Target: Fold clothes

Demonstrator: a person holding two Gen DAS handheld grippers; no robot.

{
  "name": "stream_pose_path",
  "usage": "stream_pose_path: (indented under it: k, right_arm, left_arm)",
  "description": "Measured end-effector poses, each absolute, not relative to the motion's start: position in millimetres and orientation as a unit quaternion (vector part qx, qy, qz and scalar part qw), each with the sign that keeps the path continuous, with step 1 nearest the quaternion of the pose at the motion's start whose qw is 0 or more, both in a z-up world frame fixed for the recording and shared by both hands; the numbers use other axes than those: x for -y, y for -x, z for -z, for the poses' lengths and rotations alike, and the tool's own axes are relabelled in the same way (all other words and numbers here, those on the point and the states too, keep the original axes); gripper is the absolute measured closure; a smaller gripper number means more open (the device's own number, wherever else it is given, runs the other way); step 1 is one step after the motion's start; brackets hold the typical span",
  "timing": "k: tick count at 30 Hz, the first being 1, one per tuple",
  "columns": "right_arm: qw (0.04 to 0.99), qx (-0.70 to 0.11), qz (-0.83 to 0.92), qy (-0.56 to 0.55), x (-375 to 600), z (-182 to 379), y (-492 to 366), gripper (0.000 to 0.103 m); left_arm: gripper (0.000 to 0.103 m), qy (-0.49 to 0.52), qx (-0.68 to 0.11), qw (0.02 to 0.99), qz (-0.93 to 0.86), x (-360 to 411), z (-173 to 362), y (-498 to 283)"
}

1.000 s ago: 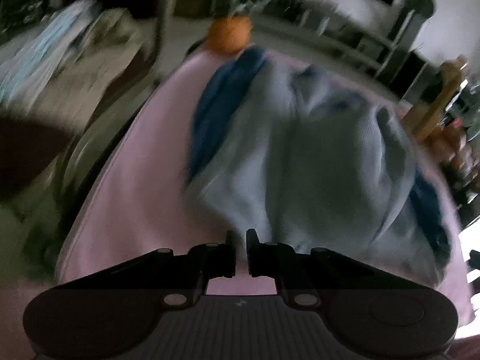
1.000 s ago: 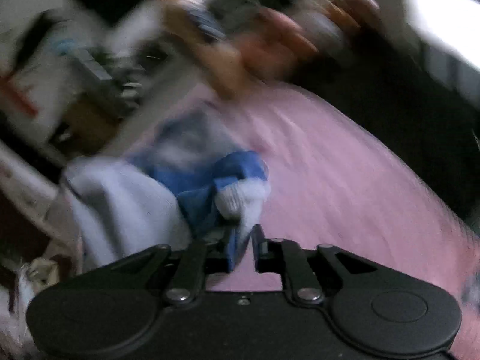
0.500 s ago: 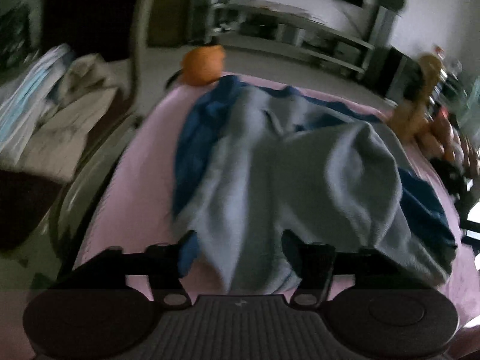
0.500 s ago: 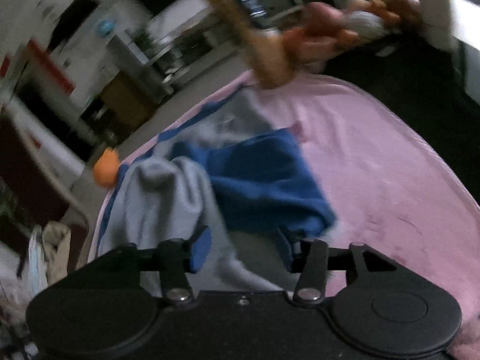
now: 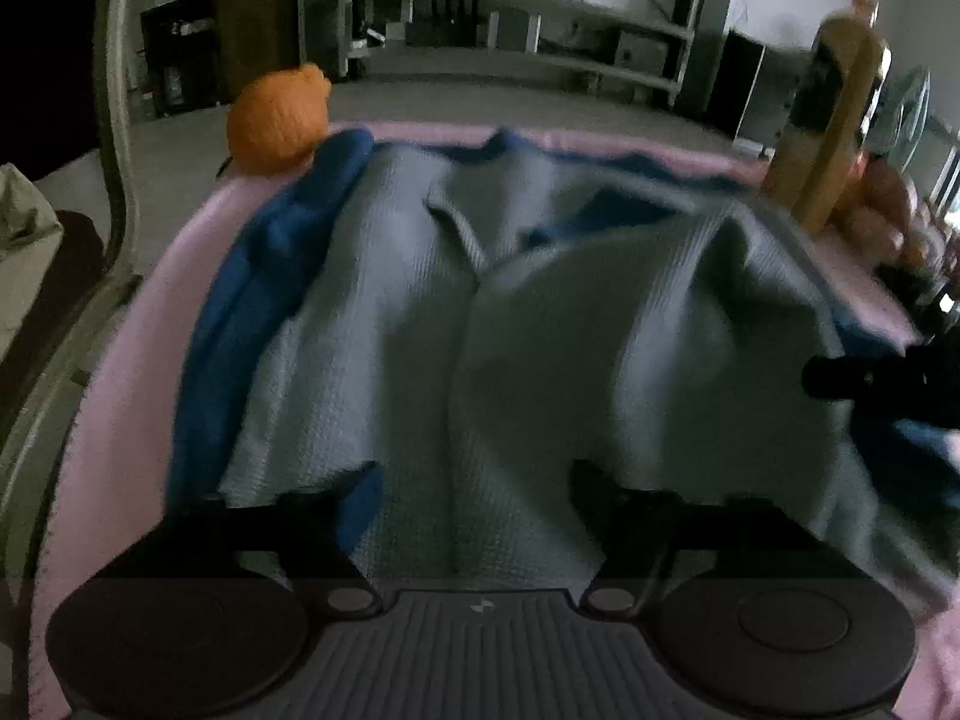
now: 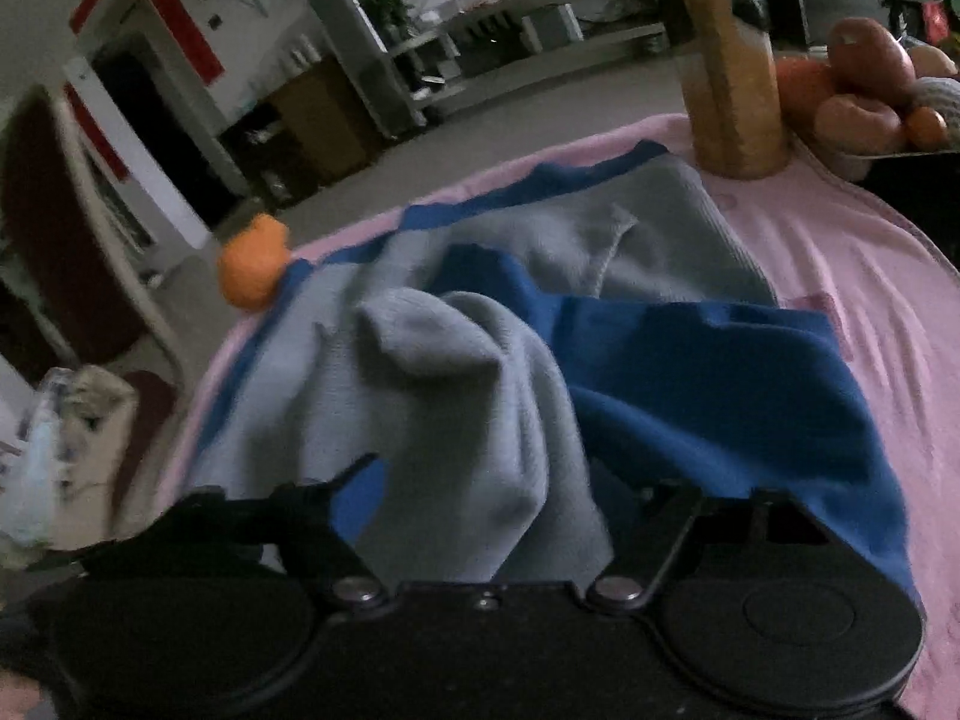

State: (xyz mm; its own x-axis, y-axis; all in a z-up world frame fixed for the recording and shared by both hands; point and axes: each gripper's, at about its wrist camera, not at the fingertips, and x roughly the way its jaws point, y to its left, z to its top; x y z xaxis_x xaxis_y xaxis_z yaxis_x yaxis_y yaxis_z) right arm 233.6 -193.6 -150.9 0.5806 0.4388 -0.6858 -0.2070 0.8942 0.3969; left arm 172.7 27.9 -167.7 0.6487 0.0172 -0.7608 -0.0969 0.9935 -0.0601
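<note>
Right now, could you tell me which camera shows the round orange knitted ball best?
The left wrist view: the round orange knitted ball looks larger and its knit texture shows. The right wrist view shows it smaller and blurrier.

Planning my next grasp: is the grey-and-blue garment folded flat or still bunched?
Bunched. The garment humps up in loose grey folds over the pink cloth, its blue layer rumpled.

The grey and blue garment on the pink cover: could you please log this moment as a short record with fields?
garment: grey and blue garment, rumpled, partly folded over itself
surface: pink cover
left gripper: jaws open, grey fabric lying between them
right gripper: jaws open, a grey fold between them
orange ball: at the far edge, beside the garment
tall tan bottle: upright at the far right corner
fold status: not yet neat
</note>
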Motion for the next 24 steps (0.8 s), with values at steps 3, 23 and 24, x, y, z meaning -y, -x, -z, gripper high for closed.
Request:
stream_pose_path:
  k: [3, 23, 24]
  right_arm:
    - [0.882, -0.417, -0.179, -0.127, 184.1, 162.1, -240.3, 0.080]
    - [0.789, -0.398, -0.456, 0.101, 219.0, 82.0, 24.2, 0.069]
    - [0.795, -0.398, -0.447, 0.098, 224.4, 80.2, 28.6, 0.061]
  left_arm:
    - [0.096, 0.030, -0.406, 0.913, -0.018, -19.8, 171.5, -168.4]
    - [0.070, -0.041, -0.406, 0.901, 0.145, -51.2, 88.2, 92.6]
    - [0.060, -0.026, -0.401, 0.907, 0.127, -58.9, 83.8, 93.0]
